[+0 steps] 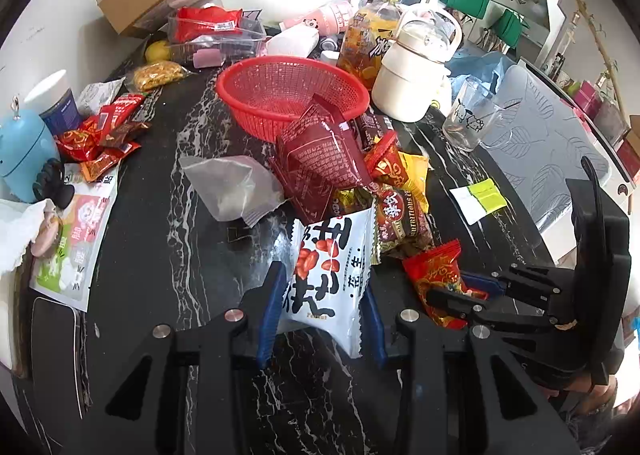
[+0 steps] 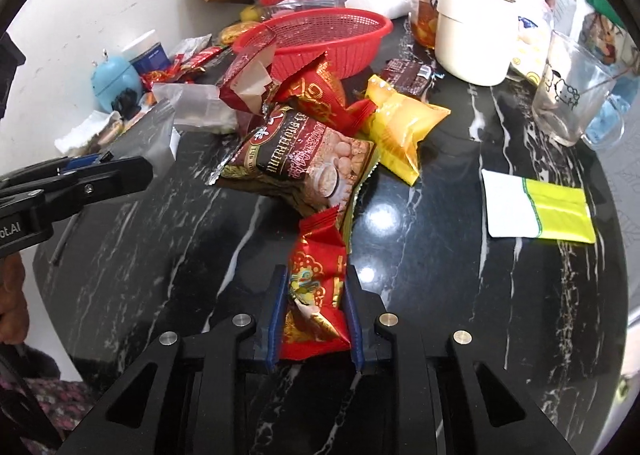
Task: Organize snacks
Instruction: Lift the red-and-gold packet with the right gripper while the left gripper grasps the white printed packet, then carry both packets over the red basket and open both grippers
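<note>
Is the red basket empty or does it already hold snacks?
Nearly empty. The red basket shows bare mesh inside; one dark red packet leans over its near rim, and the other snacks lie on the table.

we hold both grippers tilted down toward the tabletop [image 2: 440,223]. our left gripper [image 1: 322,295] is clamped on a white packet [image 1: 328,279], our right gripper [image 2: 316,295] on a red packet [image 2: 318,287].

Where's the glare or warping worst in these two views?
Right wrist: bright glare spot on the black marble table beside the red snack packet. Left wrist: blown-out white top centre above the red basket. Both: fisheye bending, dark vignetted corners.
</note>
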`<state>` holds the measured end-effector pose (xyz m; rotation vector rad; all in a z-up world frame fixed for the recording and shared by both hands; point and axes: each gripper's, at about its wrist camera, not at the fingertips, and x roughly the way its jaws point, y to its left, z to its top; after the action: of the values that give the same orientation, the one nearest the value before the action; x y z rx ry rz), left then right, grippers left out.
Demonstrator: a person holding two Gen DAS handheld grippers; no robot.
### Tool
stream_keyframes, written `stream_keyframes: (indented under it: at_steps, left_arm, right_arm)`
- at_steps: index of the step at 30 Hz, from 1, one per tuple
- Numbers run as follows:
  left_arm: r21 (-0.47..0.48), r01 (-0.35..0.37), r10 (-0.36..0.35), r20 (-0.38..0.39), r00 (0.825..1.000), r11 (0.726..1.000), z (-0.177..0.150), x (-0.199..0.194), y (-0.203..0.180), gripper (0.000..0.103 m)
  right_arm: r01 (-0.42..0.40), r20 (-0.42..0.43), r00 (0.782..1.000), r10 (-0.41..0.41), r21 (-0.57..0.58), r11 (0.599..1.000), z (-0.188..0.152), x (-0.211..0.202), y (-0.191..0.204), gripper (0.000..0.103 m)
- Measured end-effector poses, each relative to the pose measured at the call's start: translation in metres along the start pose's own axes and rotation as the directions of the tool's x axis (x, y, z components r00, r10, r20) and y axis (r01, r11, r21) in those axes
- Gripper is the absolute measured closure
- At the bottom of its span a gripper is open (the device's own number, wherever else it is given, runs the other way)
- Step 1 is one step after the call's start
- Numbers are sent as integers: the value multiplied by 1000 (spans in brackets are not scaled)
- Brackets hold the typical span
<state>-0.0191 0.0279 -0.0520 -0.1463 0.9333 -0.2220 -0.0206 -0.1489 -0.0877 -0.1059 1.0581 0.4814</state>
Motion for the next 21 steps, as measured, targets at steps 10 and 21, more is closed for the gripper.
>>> stream_keyframes:
  at_steps: [10,21]
  left_arm:
    - [22,37,-38,27,999,999,10,-8,-10,67]
    - [68,47,-55,131,990,997,45,-23,-21,67]
  right_arm:
    - [8,57,998,-9,6,1000,4,-31,-2,78]
    - [7,134,991,-3,-24,1000,39,-58,-7,78]
